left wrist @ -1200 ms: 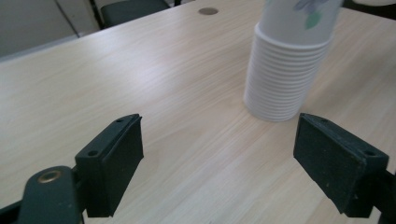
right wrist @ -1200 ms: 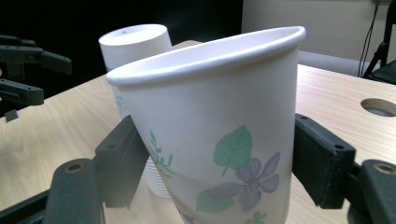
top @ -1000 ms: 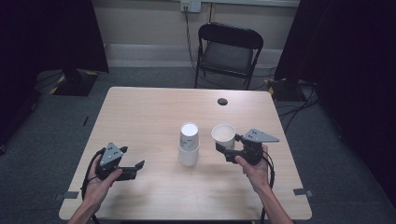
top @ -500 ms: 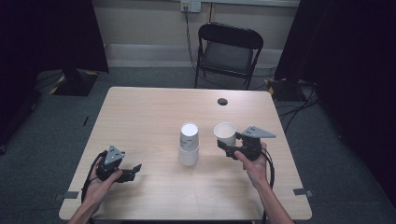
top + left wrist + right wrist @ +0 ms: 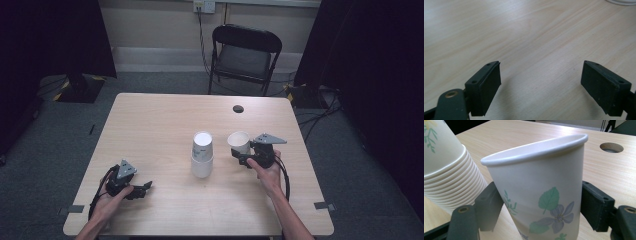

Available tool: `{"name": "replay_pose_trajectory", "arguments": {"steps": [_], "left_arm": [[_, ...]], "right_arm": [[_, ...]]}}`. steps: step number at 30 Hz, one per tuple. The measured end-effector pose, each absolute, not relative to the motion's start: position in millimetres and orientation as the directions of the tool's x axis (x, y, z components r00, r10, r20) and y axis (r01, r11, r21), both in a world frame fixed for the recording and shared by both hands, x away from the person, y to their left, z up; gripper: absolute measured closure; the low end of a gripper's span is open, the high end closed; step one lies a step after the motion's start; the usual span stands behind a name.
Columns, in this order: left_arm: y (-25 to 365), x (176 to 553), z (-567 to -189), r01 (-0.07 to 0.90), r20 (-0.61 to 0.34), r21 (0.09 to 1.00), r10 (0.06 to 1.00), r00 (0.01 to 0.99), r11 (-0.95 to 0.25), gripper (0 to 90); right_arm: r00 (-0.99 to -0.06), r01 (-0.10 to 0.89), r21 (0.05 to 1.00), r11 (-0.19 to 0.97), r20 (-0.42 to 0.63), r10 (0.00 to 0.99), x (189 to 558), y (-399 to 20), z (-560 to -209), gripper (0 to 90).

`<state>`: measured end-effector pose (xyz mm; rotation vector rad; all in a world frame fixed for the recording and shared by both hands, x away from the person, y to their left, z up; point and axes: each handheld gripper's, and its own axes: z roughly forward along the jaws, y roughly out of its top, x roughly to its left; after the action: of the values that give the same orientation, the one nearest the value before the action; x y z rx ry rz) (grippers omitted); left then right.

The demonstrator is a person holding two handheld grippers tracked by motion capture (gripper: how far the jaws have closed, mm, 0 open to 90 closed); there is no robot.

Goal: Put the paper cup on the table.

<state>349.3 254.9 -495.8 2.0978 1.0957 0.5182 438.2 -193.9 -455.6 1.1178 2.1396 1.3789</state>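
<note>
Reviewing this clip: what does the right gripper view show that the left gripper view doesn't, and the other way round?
Right gripper view: a paper cup with leaf and flower print, mouth up, clamped between that gripper's jaws; an upside-down stack of cups beside it; a round hole in the tabletop. Left gripper view: open jaws of the left gripper with nothing between them, and a white curved edge at the top. Both: the light wooden table.

Black tongs, grey triangular plates, trailing black cables
</note>
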Motion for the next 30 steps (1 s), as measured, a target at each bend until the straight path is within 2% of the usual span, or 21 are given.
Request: {"name": "replay_pose_trajectory", "arguments": {"steps": [6, 15, 30], "left_arm": [[258.1, 352.3, -500.0, 0.57, 0.001, 0.733, 0.839, 0.544, -0.371, 14.9], [257.5, 354.5, -501.2, 0.586, -0.001, 0.728, 0.854, 0.52, -0.356, 7.7], [256.7, 355.7, -501.5, 0.589, -0.004, 0.728, 0.857, 0.516, -0.351, 6.4]], "right_arm": [[-0.625, 0.441, 0.873, 0.209, 0.132, 0.769, 439.1, -192.5, -461.6, 25.3], [-0.638, 0.474, 0.84, 0.264, 0.121, 0.76, 446.8, -186.7, -476.0, 25.1], [-0.635, 0.479, 0.833, 0.278, 0.11, 0.765, 448.0, -189.7, -482.3, 25.3]]}}
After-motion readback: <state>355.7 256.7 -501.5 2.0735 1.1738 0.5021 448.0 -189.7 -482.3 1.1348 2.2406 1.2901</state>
